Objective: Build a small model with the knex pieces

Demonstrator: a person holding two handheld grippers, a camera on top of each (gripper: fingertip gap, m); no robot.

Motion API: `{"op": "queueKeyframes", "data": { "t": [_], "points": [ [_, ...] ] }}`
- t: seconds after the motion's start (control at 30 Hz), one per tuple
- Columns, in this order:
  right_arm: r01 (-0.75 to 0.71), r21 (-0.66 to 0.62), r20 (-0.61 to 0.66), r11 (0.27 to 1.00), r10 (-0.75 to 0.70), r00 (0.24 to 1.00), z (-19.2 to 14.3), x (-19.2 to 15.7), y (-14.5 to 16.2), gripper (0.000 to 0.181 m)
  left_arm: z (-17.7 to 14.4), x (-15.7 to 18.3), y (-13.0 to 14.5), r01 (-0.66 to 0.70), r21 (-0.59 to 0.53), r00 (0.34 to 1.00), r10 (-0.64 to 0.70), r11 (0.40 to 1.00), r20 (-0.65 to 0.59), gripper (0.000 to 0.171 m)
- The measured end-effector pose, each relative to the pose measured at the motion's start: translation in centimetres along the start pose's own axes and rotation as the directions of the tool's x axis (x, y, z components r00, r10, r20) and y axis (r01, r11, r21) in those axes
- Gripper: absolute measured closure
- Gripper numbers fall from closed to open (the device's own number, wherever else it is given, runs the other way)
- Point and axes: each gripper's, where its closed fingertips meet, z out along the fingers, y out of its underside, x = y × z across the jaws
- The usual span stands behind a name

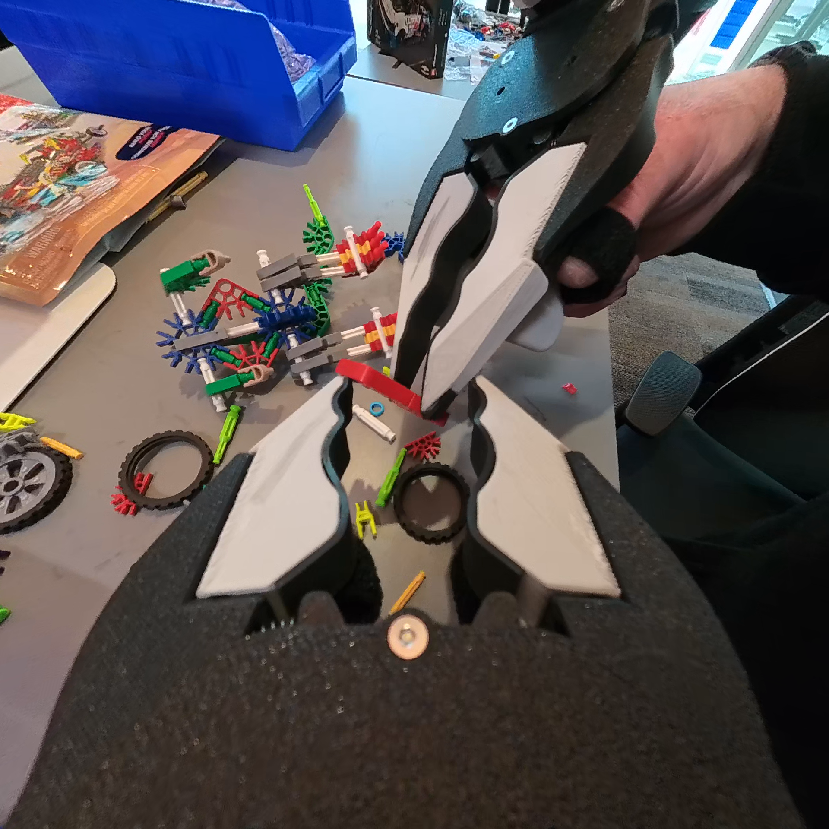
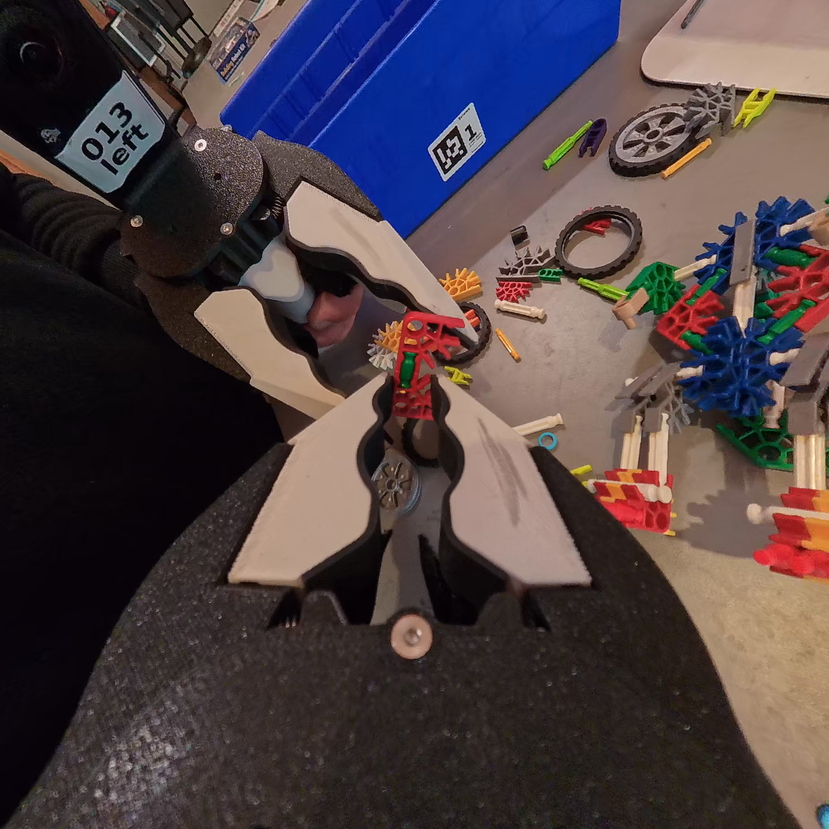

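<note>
My right gripper (image 2: 412,383) is shut on a red connector assembly (image 2: 415,359) with a short green rod clipped in it, and holds it upright above the grey table. In the left wrist view the right gripper (image 1: 424,399) comes down from the upper right, and the red assembly (image 1: 377,381) sticks out to its left. My left gripper (image 1: 410,390) is open and empty. Its fingertips (image 1: 343,394) sit just short of the red assembly, one to each side. Its fingers (image 2: 359,242) also show in the right wrist view, spread around the red assembly.
A many-coloured rod-and-connector model (image 1: 269,314) lies beyond the grippers. Loose on the table are a black tyre ring (image 1: 430,502), a white rod (image 1: 374,424), a red snowflake connector (image 1: 424,444) and a spoked wheel (image 2: 650,137). A blue bin (image 1: 202,67) stands behind. The table edge and a chair (image 1: 664,390) are to the right. The tips of both grippers are at nearly the same place. The spoked wheel (image 2: 650,137) is about 20 cm from both grippers' fingertips.
</note>
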Motion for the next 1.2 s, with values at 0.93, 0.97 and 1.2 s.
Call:
{"op": "queueKeyframes", "data": {
  "t": [0.93,0.97,1.2],
  "points": [
    [0.005,0.015,0.014,1.000,-0.005,1.000,0.5,1.3,-1.7,0.165,0.6,-1.7,-1.1,0.038,0.029,0.998,-0.039,0.999,0.039,0.119],
    [0.004,0.017,0.016,1.000,-0.004,1.000,0.5,1.3,-1.7,0.165,0.7,-1.7,-1.1,0.039,0.031,0.998,-0.040,0.999,0.040,0.119],
    [-0.001,0.028,0.027,1.000,0.000,1.000,0.2,1.6,-2.1,0.165,0.9,-2.0,-1.5,0.045,0.045,0.998,-0.047,0.998,0.047,0.120]
  ]
}}
